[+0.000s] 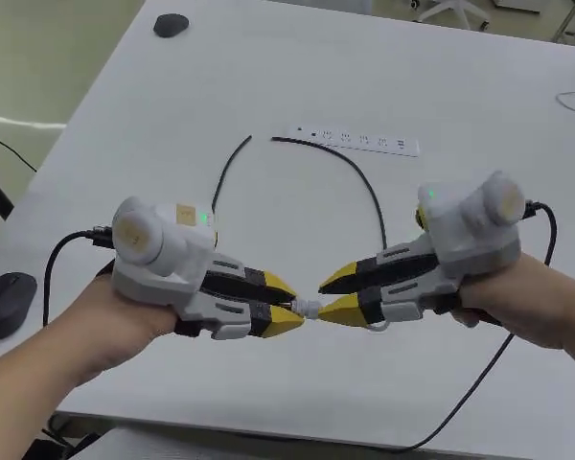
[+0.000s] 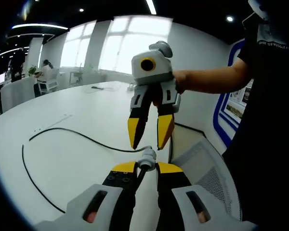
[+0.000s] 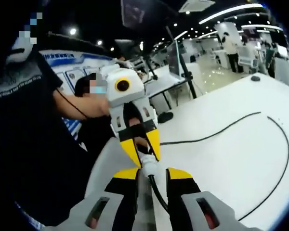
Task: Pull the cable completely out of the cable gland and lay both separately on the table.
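1. While the cable gland (image 1: 310,309) hangs in the air low in the middle of the head view, between the two sets of tongs and above the bench (image 1: 172,125), neither part is laid down yet.
2. It is a small white fitting, probably hard plastic, light and rigid. Its smooth round body looks apt to slip or twist under a weak pinch, so a firm bite across its widest part seems the right hold.
3. The black cable (image 1: 364,187) passes through it. In each gripper view a black strand runs from the gland down between that view's own tongs. Two long strands curve away over the bench toward the top of the head view, their far ends near each other.
4. The cable looks thin, limp and light. I judge it will slide out only if it is taken close to the gland, since a hold far out would merely take up slack.
5. The left tongs (image 1: 295,306) pinch the gland at their yellow tips.
6. The right tongs (image 1: 320,298) are spread, one tip above and one below the strand just beside the gland, gripping nothing that I can make out.
7. A white power strip (image 1: 359,141) lies beyond the cable's ends, in the upper middle of the head view.
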{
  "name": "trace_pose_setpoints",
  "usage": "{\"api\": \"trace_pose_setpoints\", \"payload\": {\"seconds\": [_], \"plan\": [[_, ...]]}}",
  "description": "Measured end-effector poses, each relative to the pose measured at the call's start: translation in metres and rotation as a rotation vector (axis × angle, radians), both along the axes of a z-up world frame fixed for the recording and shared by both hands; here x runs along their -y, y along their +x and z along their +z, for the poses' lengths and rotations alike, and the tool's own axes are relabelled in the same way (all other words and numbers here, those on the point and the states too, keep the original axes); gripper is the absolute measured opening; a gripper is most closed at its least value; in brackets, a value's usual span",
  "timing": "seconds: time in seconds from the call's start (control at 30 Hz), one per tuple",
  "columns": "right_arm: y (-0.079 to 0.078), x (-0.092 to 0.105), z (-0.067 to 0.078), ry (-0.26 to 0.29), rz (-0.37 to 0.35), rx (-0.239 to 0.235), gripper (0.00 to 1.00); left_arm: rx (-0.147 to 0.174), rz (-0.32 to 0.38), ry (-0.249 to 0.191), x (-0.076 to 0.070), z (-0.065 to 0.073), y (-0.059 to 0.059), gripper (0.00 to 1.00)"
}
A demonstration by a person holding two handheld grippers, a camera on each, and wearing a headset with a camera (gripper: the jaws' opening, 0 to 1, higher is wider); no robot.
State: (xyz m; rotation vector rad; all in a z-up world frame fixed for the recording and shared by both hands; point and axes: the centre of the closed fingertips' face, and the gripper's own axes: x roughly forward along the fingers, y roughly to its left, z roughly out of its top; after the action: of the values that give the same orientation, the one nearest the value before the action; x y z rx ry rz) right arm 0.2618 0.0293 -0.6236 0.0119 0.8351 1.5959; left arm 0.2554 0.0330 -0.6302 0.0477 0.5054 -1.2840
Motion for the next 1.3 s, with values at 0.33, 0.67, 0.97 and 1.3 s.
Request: {"api": "trace_pose_setpoints", "payload": {"seconds": [0.33, 0.67, 0.97, 1.3], "plan": [[-0.008, -0.006, -0.002, 0.056, -0.011, -0.186, 0.14, 0.023, -0.011, 0.010, 0.000, 0.003, 0.001, 0.15], [-0.013, -0.007, 0.001, 0.077, -0.004, -0.252, 0.11, 0.024, -0.015, 0.005, 0.002, 0.003, 0.002, 0.15], [-0.013, -0.008, 0.001, 0.072, 0.025, -0.161, 0.08, 0.021, -0.010, 0.009, 0.002, 0.001, 0.002, 0.15], [-0.017, -0.010, -0.001, 0.013, 0.105, 0.223, 0.07, -0.036, 0.006, -0.001, 0.000, -0.001, 0.000, 0.15]]}}
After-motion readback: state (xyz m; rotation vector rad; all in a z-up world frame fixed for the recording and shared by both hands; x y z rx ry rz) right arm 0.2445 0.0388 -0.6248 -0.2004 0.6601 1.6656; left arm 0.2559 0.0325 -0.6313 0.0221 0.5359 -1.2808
